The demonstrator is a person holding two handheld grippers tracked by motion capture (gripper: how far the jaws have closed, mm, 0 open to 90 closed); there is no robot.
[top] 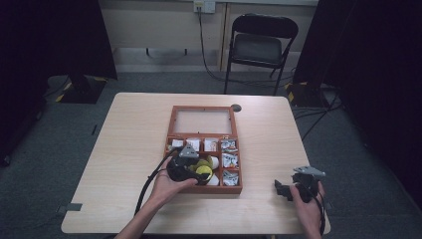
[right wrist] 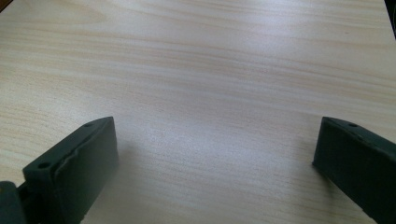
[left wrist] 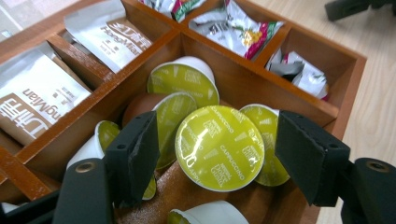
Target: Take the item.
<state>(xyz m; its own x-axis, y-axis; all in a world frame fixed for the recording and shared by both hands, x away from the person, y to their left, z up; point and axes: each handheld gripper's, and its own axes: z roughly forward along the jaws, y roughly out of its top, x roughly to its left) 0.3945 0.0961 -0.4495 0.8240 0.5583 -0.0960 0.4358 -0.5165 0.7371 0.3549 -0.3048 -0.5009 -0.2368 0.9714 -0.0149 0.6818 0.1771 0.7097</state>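
Round capsule with a yellow-green foil lid [left wrist: 219, 148] (printed "CAPPUCCINO") lies tilted atop similar capsules in the compartmented brown wooden box [left wrist: 243, 84]

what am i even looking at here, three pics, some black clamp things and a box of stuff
A person sits at a wooden table holding a hand-held two-jaw gripper in each hand. The high view looks down from above; the other two come from cameras riding on each gripper.

The left gripper is over an open wooden box with compartments. Its jaws stand open on either side of a yellow-green cappuccino capsule, not yet squeezing it. More capsules lie around, with sachets in neighbouring compartments.

The right gripper hangs open over bare table, holding nothing.
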